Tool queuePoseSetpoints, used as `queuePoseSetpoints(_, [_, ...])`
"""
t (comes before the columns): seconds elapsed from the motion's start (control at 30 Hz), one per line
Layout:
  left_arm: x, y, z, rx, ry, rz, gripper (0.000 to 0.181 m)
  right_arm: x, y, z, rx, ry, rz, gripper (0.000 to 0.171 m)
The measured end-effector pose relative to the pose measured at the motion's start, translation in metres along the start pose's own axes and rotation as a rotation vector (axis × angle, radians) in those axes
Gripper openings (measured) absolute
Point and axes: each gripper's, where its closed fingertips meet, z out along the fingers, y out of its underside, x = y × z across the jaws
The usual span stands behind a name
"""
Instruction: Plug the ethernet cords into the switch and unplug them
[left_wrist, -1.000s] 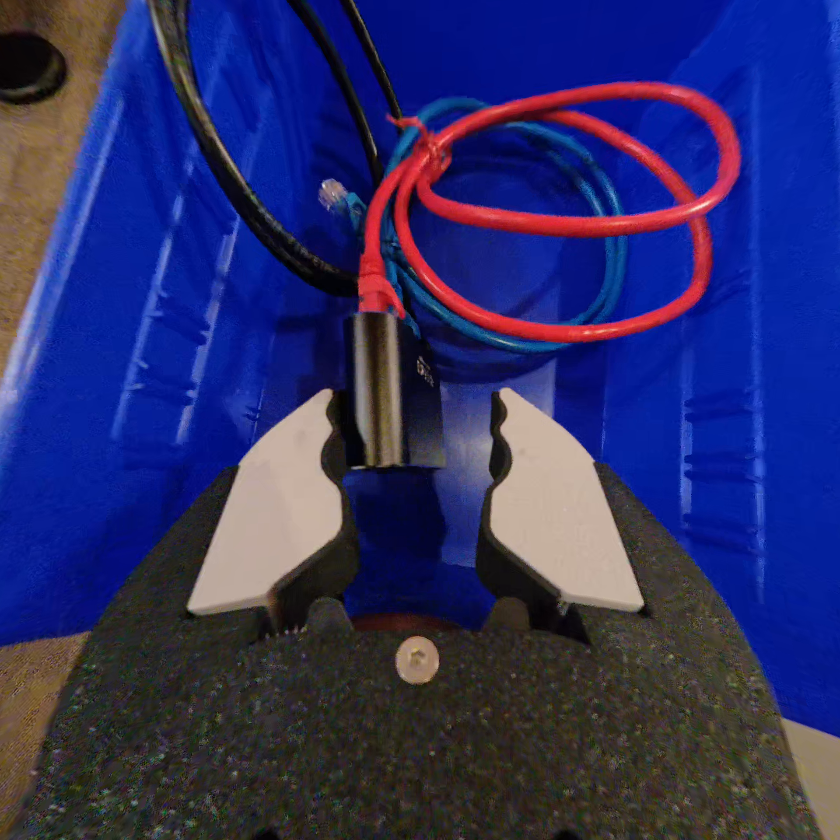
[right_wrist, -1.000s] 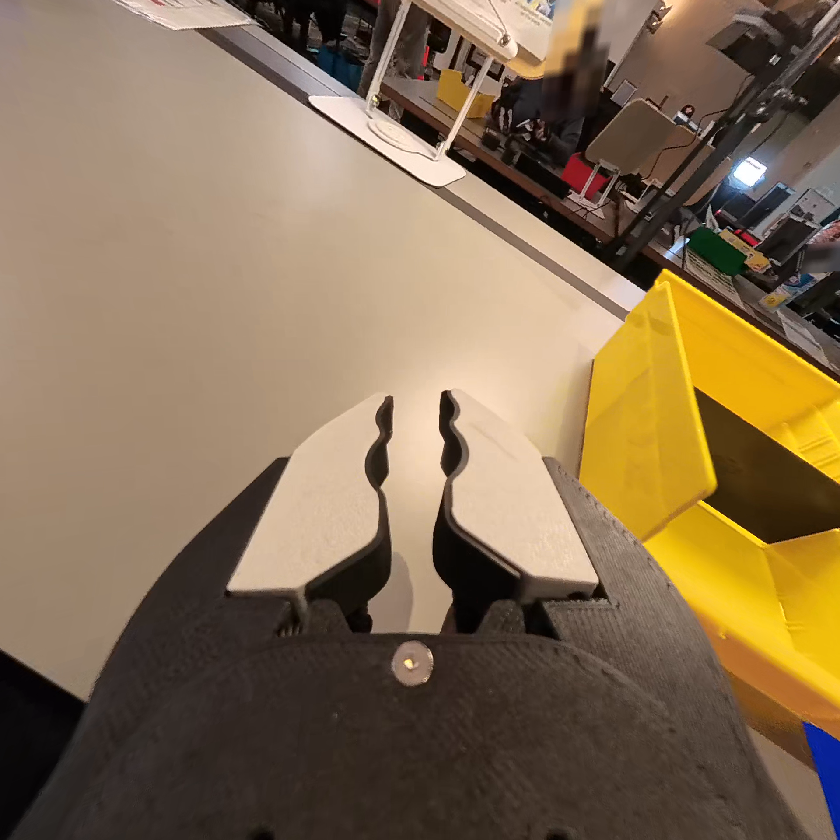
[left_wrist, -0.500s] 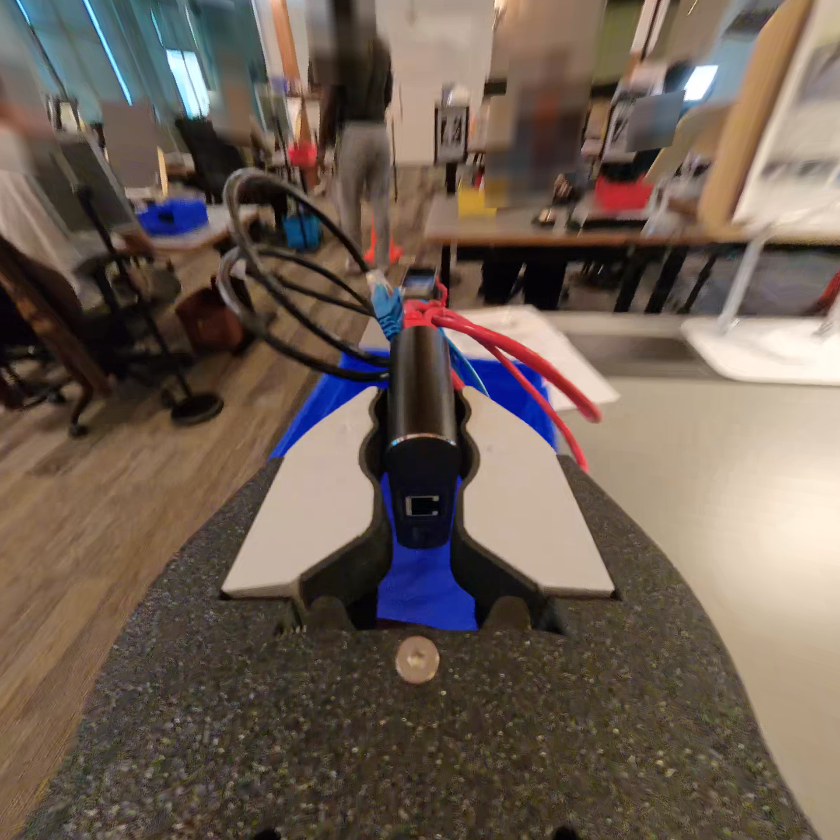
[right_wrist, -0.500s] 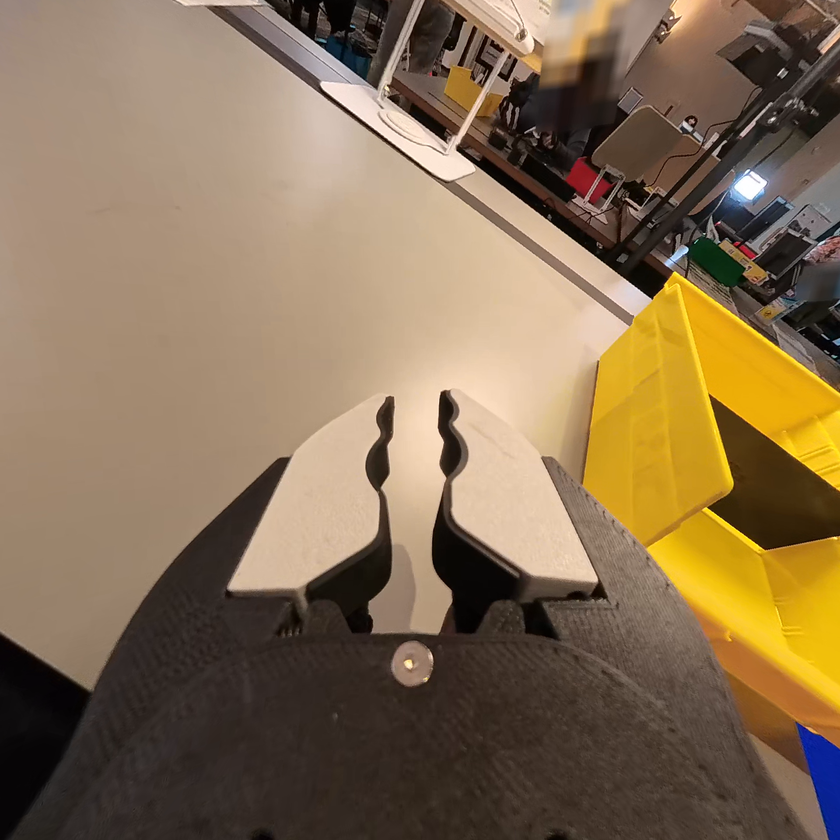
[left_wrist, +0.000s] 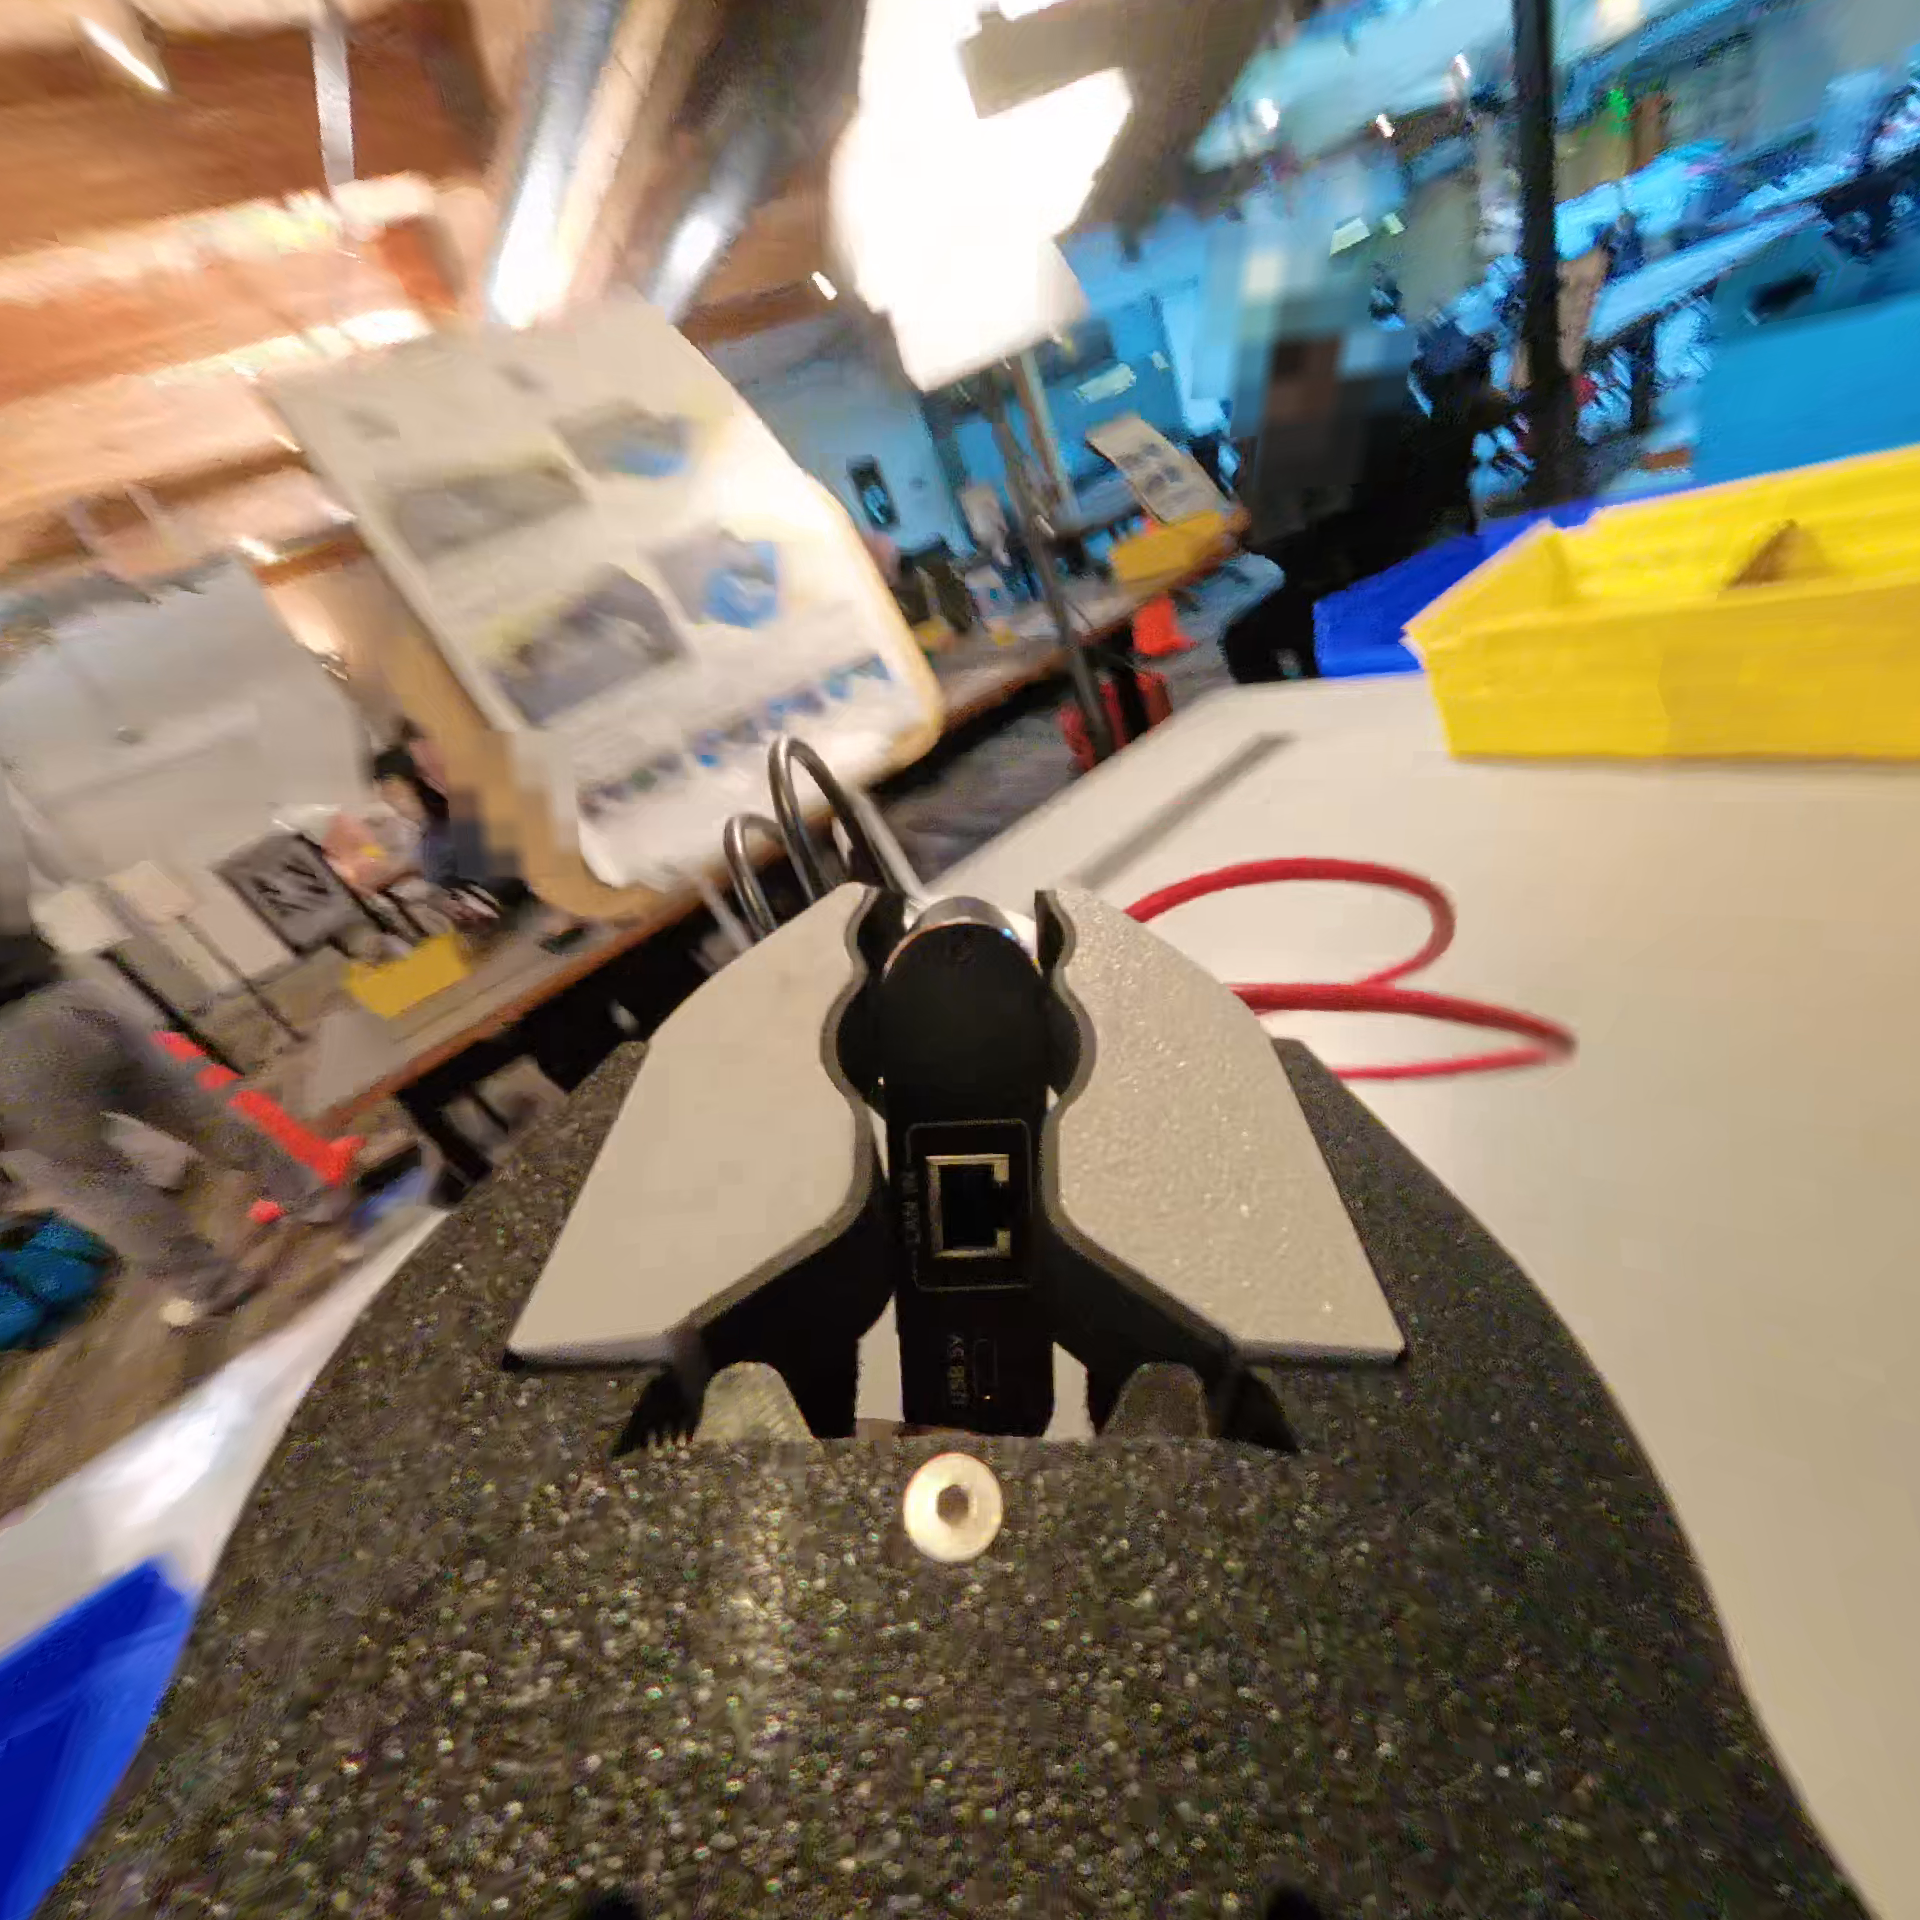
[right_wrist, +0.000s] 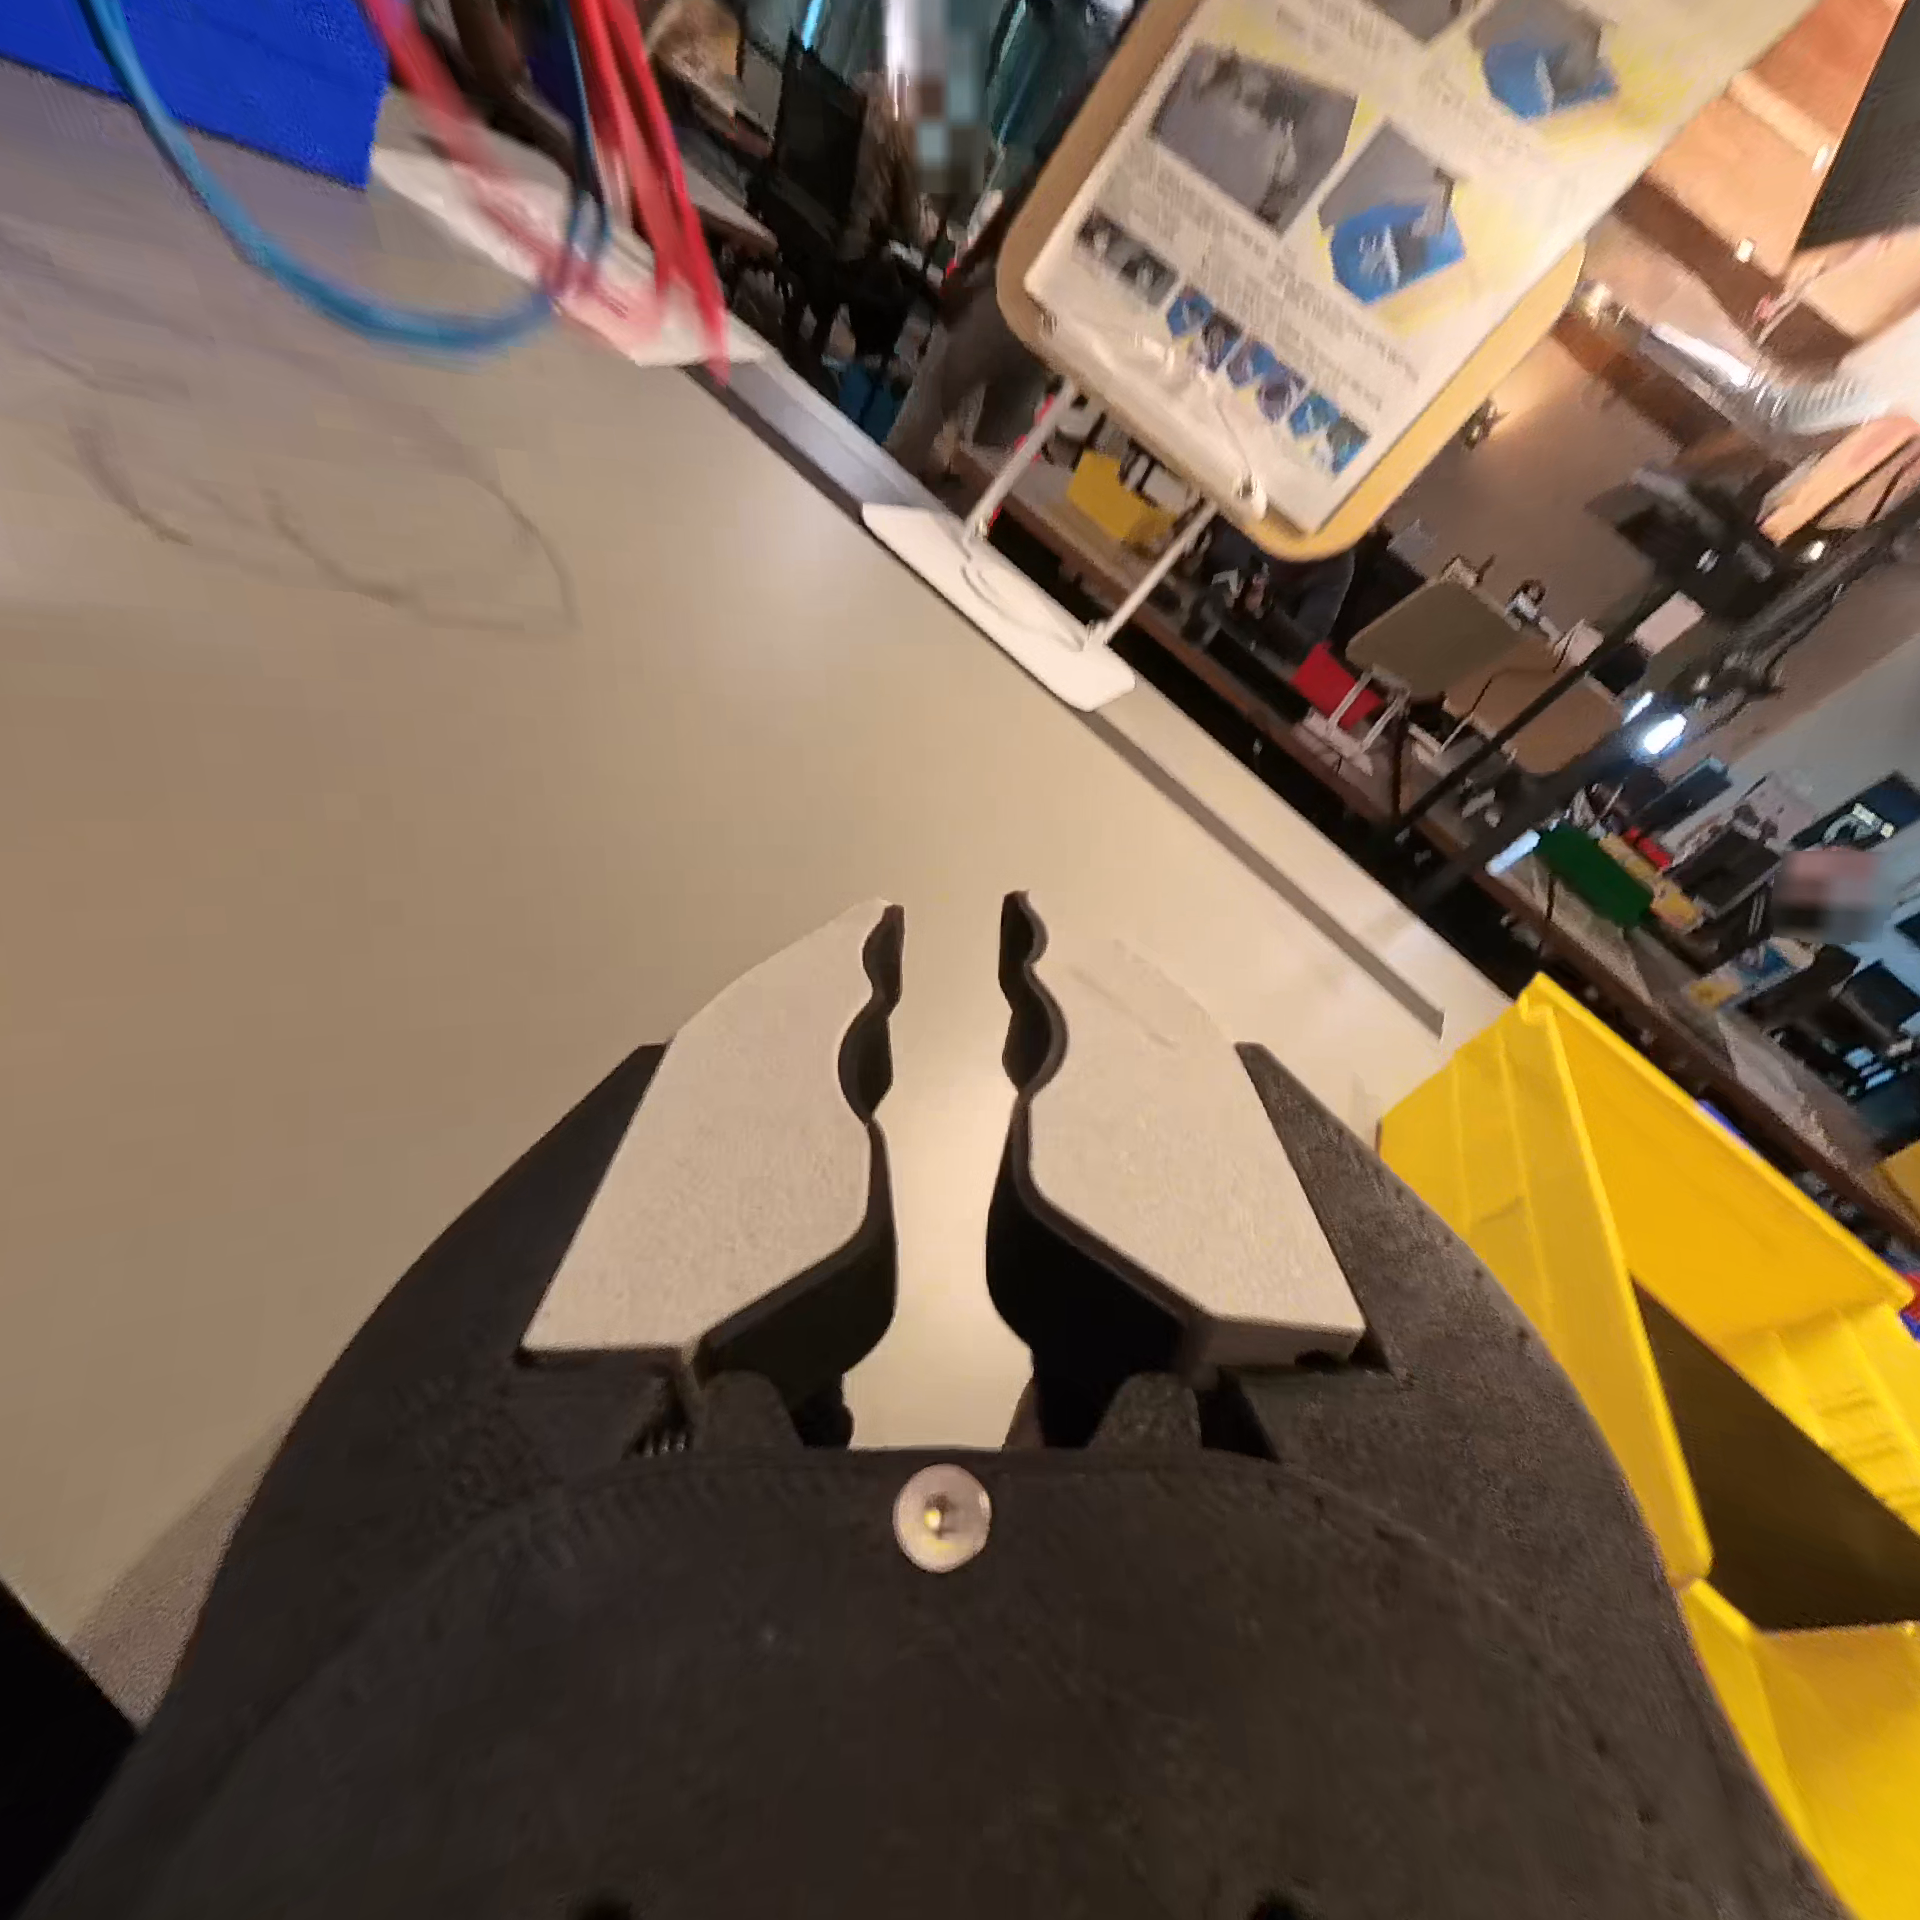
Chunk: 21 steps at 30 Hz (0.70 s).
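Between the fingertips of the left gripper (left_wrist: 958, 925), clamped tight, sits the switch (left_wrist: 966, 1164), a slim black body whose empty port faces back toward the camera, likely kept reachable for plugging. Ahead-right, a red cord (left_wrist: 1382, 997) loops on the desk (left_wrist: 1662, 1143). Farther right, the right gripper (right_wrist: 948, 914) hovers slightly parted, holding nothing.

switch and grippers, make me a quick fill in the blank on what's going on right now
1. The left gripper is shut on the black ____.
2. The right gripper holds ____.
3. The cord looping over the table right of the left gripper is ____ in colour.
4. The bin right of the right gripper is ____.

Missing words: switch; nothing; red; yellow
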Motion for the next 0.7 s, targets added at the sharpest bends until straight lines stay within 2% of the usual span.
queuePoseSetpoints(0.03, [0.025, 0.020, 0.019, -0.041, 0.049, -0.015, 0.028, -0.001, -0.009, 0.000, 0.024, -0.004, -0.014, 0.017])
queuePoseSetpoints(0.1, [0.071, 0.048, 0.046, -0.048, 0.129, -0.038, 0.028, -0.003, -0.024, 0.002, 0.060, -0.013, -0.044, 0.017])
queuePoseSetpoints(0.2, [0.110, 0.043, 0.059, 0.055, 0.222, -0.132, 0.028, -0.005, -0.035, 0.010, 0.089, -0.028, -0.072, 0.017])
queuePoseSetpoints(0.27, [0.132, 0.043, 0.061, 0.057, 0.281, -0.093, 0.028, -0.008, -0.041, 0.018, 0.111, -0.048, -0.079, 0.017])
queuePoseSetpoints(0.43, [0.173, 0.049, 0.043, 0.130, 0.425, 0.008, 0.032, -0.034, -0.058, 0.043, 0.201, -0.179, -0.030, 0.019])
queuePoseSetpoints(0.5, [0.181, 0.048, 0.033, 0.168, 0.452, 0.065, 0.028, -0.049, -0.062, 0.051, 0.229, -0.220, -0.033, 0.021])
queuePoseSetpoints(0.7, [0.204, 0.033, 0.008, 0.293, 0.562, 0.116, 0.027, -0.094, -0.067, 0.055, 0.268, -0.284, -0.186, 0.024])
